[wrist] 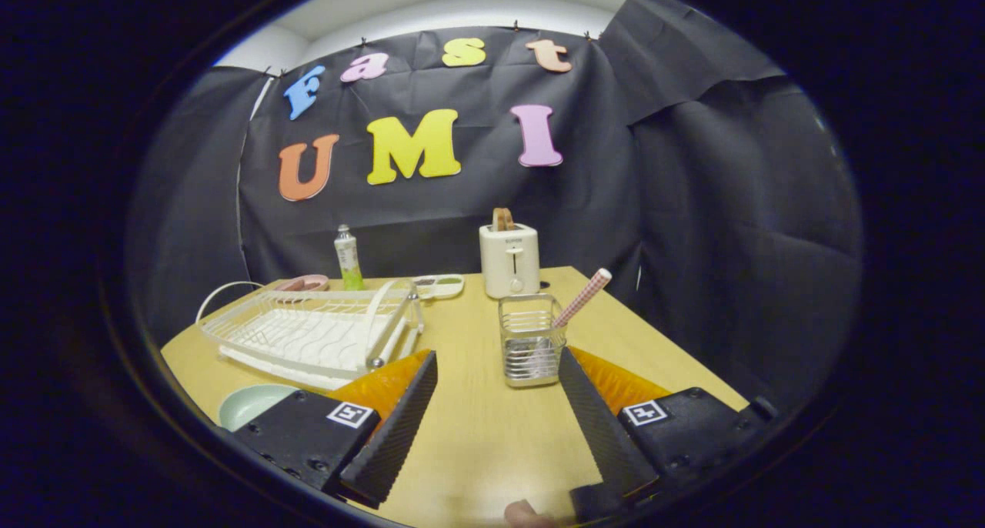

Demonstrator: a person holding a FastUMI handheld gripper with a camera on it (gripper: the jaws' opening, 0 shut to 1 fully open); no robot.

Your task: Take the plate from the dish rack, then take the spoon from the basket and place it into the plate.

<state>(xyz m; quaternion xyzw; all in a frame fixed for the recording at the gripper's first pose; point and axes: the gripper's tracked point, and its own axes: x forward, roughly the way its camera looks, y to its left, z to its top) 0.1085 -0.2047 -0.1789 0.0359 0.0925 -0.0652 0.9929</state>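
Gripper [496,393] fingers wide apart, empty; pale green round plate [250,405] sits on table beside white wire dish rack [308,332], so approach checked-handled spoon [582,297] in clear basket [529,349] squarely, pinching the leaning handle.

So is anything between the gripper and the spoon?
Nothing visible. The open gripper faces the basket across bare table, and the spoon handle leans out of its top toward the right finger.
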